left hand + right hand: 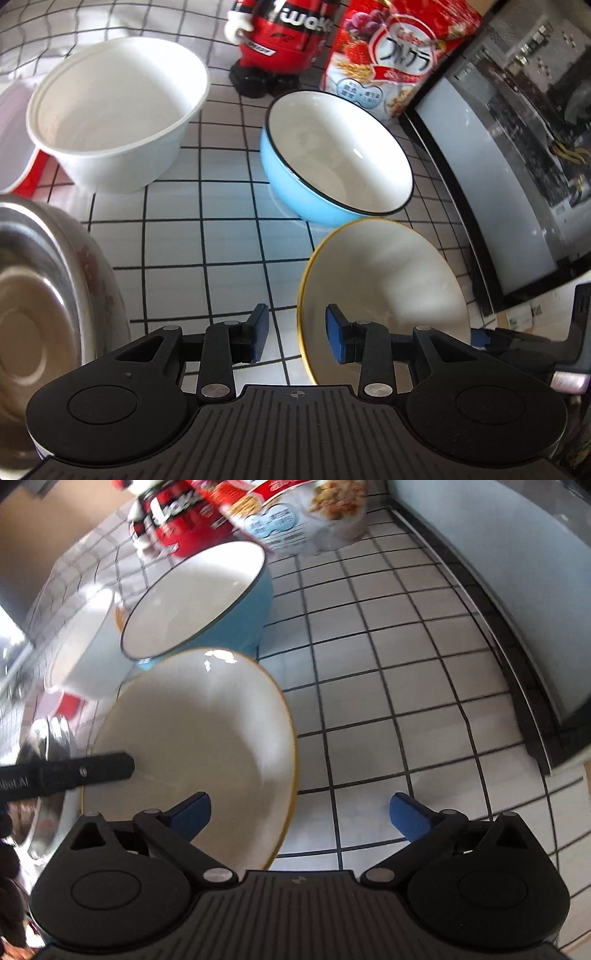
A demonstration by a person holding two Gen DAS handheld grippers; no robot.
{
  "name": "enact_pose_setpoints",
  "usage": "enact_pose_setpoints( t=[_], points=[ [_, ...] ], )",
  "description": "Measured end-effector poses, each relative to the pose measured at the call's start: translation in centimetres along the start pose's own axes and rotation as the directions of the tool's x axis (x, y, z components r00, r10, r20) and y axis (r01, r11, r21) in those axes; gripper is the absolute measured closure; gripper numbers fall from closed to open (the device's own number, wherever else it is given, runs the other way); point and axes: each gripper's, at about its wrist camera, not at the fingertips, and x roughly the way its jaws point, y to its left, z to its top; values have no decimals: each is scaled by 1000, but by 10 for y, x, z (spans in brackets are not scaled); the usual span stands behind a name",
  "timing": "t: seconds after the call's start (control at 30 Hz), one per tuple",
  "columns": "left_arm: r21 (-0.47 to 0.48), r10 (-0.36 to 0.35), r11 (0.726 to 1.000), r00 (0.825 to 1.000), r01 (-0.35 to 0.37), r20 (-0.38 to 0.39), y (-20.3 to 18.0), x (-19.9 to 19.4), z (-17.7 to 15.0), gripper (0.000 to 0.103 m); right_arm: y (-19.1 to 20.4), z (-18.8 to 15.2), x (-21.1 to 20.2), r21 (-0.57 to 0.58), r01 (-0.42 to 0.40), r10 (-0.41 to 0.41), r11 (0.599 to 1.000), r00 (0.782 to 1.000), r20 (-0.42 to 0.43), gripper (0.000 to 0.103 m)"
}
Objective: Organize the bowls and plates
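Note:
A white bowl with a yellow rim is tilted over the tiled counter, just in front of a light blue bowl. My left gripper has its jaws on either side of the yellow bowl's rim, the right pad inside the bowl; they are partly apart and contact is unclear. In the right wrist view the yellow-rimmed bowl sits at the left, with the blue bowl behind it. My right gripper is open wide, its left pad over the bowl's near rim. The left gripper's finger reaches in from the left.
A large white plastic bowl stands at the back left, and a steel bowl at the near left. A red figurine and a cereal bag stand at the back. A microwave lines the right side.

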Motion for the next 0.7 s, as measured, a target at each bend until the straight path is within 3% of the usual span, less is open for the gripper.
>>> enact_pose_setpoints(
  t=[0.1,0.27,0.43,0.5,0.53,0.6,0.7],
  points=[
    [-34,1,999,1000,-1,17,1,-3,-1,66,7,-1,3,-44,29,-29,999,999,-20,0],
    [-72,-13,997,999,15,36,9,-16,-3,66,14,2,7,-19,75,-76,997,997,-33,0],
    [-40,-49,998,998,51,39,24,-24,1,66,28,7,16,-107,121,-127,987,991,-49,0],
    [-52,-78,995,996,80,43,33,-26,5,66,28,13,12,-72,98,-102,993,993,-57,12],
    [-55,-81,995,995,84,49,37,-28,8,66,29,17,8,-57,83,-87,995,995,-59,13],
    [-54,-85,995,994,89,73,43,-30,16,66,33,27,-6,-50,75,-75,996,997,-12,13],
    [-78,-65,994,995,71,81,46,-26,32,66,38,47,-33,-73,151,-143,986,985,99,13]
  ],
)
